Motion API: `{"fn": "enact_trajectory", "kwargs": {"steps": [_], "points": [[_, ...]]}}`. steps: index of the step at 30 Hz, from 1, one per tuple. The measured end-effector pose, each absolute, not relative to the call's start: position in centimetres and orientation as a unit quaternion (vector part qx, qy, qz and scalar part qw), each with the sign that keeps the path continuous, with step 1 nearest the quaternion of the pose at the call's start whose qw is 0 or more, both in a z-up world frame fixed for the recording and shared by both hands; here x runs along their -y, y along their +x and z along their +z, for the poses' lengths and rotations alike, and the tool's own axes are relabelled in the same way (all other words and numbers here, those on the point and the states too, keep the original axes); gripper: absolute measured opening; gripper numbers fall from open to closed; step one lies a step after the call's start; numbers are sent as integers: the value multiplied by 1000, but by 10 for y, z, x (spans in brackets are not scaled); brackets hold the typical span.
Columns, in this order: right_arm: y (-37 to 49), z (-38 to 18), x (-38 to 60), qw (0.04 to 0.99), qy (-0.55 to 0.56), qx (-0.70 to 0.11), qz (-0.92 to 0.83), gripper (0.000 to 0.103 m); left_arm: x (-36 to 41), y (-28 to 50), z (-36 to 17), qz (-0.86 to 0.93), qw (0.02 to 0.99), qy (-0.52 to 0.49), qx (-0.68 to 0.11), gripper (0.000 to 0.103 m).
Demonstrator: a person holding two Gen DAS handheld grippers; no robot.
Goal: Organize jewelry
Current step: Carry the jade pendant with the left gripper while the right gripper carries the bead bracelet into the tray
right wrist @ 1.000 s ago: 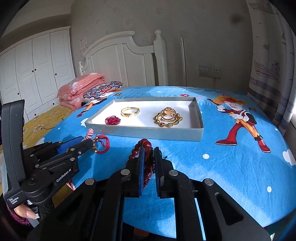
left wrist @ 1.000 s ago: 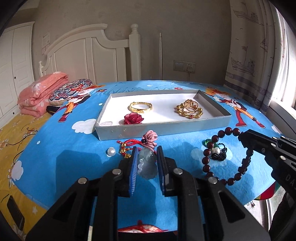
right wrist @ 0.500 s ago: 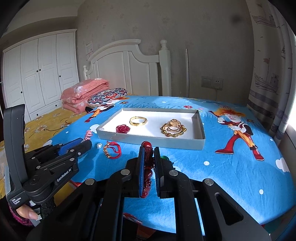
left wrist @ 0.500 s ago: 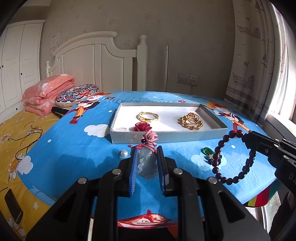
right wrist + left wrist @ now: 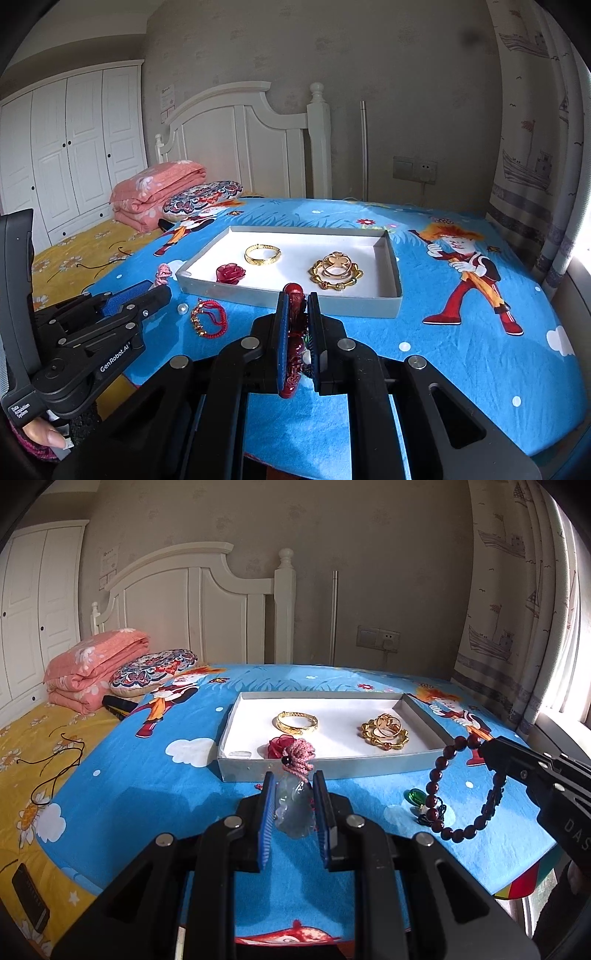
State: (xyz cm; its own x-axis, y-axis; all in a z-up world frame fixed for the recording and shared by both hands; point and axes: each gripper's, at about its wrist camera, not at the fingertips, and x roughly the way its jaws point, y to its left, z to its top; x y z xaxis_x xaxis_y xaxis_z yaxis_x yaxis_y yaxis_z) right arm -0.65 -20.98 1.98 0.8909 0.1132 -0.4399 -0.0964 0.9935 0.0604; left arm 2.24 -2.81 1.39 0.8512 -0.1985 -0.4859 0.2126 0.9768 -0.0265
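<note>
**Both grippers hold a piece above the blue cloth**

The left gripper (image 5: pixel 294 805) has its jaws narrowed onto a pale grey-green carved jade pendant (image 5: pixel 293 810), with the pendant's pink knotted cord (image 5: pixel 300 758) sticking up above the blue pads. The right gripper (image 5: pixel 298 332) is pressed nearly closed on a dark red wooden bead bracelet (image 5: pixel 456 794); in the left wrist view the bead loop hangs from its tip, clear of the cloth.

Beyond both grippers lies a shallow grey cardboard tray with a white floor (image 5: pixel 295 301), resting on a blue cartoon-print tablecloth (image 5: pixel 461 350). In the tray sit a plain gold bangle (image 5: pixel 262 254), a cluster of gold rings and a gold link bracelet (image 5: pixel 336 275), and a small dark red fabric rose (image 5: pixel 230 274) near the front left corner.

On the cloth in front of the tray lie a red cord bracelet with gold beads (image 5: pixel 208 318), a small white pearl (image 5: pixel 181 308) just beside it, and a green glass drop (image 5: pixel 415 796) beneath the hanging beads
</note>
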Motion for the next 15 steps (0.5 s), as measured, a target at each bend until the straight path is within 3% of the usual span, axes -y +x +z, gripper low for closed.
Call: {"fn": "enact_trajectory", "kwargs": {"steps": [15], "points": [[78,33,227,972,6,-232,16,11,37,99,45,-110,953,-11,-283,20]]}}
